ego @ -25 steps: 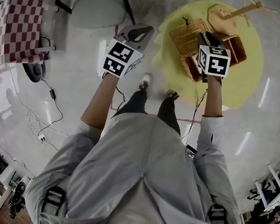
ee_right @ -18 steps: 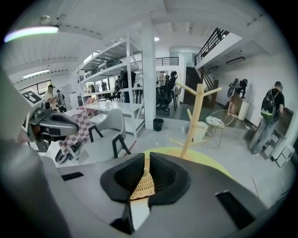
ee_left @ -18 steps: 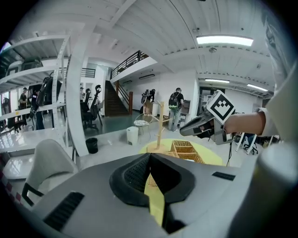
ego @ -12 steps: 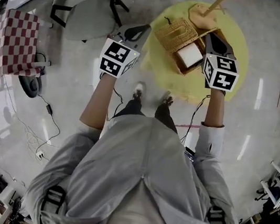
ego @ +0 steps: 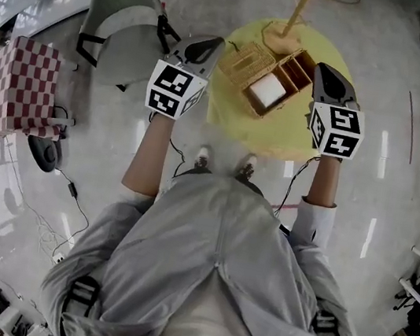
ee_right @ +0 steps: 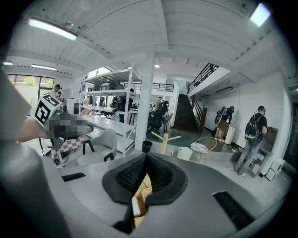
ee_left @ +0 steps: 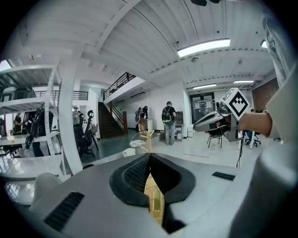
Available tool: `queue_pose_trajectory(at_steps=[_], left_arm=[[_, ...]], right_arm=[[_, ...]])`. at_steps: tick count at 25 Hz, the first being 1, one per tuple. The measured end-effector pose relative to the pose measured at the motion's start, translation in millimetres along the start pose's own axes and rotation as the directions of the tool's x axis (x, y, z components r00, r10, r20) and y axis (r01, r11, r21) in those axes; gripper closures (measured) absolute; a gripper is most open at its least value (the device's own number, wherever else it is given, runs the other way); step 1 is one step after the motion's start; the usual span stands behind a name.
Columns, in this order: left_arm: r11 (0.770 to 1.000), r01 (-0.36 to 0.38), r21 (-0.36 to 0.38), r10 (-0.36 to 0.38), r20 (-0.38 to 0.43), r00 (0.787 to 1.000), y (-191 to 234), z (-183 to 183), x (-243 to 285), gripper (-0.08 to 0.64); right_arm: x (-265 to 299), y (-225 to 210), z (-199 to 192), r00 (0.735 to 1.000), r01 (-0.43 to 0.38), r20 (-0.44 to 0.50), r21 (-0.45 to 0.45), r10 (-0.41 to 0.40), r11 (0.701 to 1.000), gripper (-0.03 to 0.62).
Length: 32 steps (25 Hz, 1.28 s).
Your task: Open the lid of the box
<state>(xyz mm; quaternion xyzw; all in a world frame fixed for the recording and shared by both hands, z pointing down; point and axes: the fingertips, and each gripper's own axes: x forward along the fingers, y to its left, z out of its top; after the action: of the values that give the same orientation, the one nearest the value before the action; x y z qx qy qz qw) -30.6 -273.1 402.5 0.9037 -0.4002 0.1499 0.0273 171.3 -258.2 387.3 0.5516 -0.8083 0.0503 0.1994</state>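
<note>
The wicker box stands on the round yellow table, its woven lid thrown back to the left. A white item lies inside the uncovered box. My left gripper hovers just left of the lid, jaws shut and empty. To the right of the box my right gripper is also shut, holding nothing and apart from the box. In the left gripper view the left gripper has its pads together, with wicker showing below them. The right gripper looks the same in its own view.
A wooden stand rises at the table's far edge. A grey chair sits far left, and a checkered table beyond it. Cables trail over the floor. The person's shoes are near the table's front edge.
The right gripper was over the box a second ago; it has moved off to the right and its jaws have shut. The white item inside now shows fully. The left gripper has barely moved.
</note>
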Motion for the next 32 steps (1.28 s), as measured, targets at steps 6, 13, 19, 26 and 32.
queue_pose_trajectory(at_steps=[6,13,19,26,32], left_arm=[[0.999,0.008,0.051,-0.011,0.065,0.998,-21.1,41.0,-6.9,0.531],[0.996,0.008,0.088,-0.019,0.123,0.992,-37.8,74.6,-17.0,0.532],[0.995,0.01,0.098,-0.026,0.157,0.987,-52.3,90.0,-24.7,0.531],[0.995,0.02,0.095,-0.033,0.138,0.99,-58.8,82.9,-23.0,0.531],[0.996,0.019,0.089,-0.031,0.128,0.991,-58.1,78.4,-23.2,0.531]], right_arm=[[-42.0,-14.7,20.8,0.997,0.04,0.061,0.006,-0.04,0.999,0.569],[-74.7,-15.8,43.6,0.991,0.047,0.126,-0.015,-0.045,0.999,0.569],[-87.6,-16.9,47.5,0.989,0.042,0.142,-0.017,-0.039,0.999,0.569],[-84.4,-13.3,39.4,0.994,0.026,0.111,-0.032,-0.022,0.999,0.569],[-79.5,-10.0,34.8,0.995,0.023,0.096,-0.052,-0.018,0.998,0.57]])
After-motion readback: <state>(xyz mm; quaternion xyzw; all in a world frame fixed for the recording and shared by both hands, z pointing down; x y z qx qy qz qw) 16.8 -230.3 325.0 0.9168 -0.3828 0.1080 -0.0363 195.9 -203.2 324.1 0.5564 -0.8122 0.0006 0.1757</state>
